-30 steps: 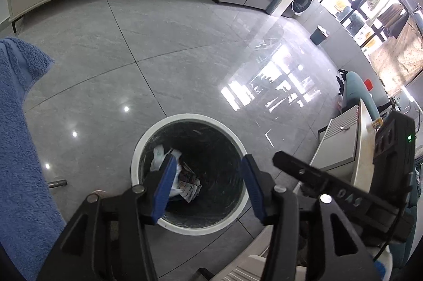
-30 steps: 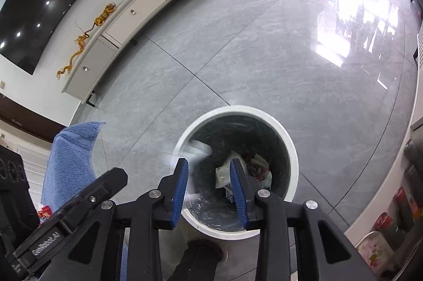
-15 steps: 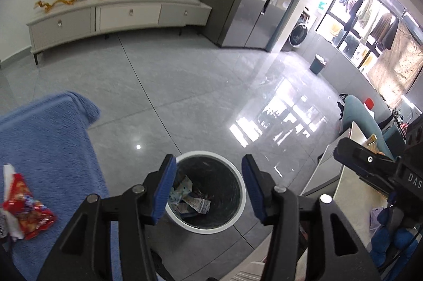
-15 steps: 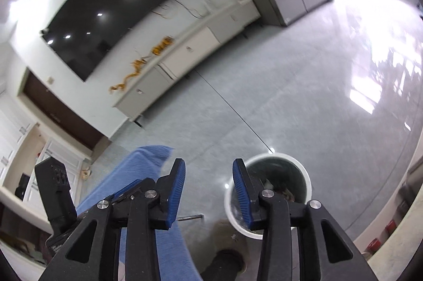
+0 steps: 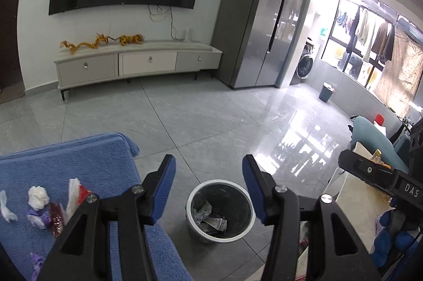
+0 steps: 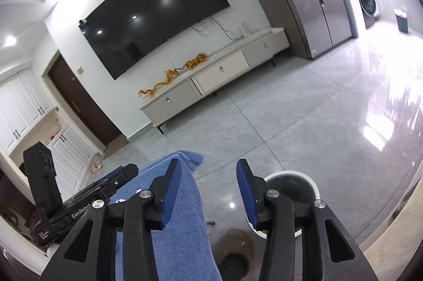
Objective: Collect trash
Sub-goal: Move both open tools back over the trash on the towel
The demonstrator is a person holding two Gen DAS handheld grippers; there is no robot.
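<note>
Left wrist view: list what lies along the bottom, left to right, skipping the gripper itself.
Trash scraps on the blue towel → trash bin holding crumpled paper → pale tabletop → the right gripper's body at the edge.

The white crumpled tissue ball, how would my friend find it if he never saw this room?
Start at the big blue towel spread at the left of the left wrist view. A little pile of trash lies near its left edge, and the white crumpled tissue ball sits at the top of that pile. It is round and puffy, unlike the flat red wrapper and the purple scraps below it.
</note>
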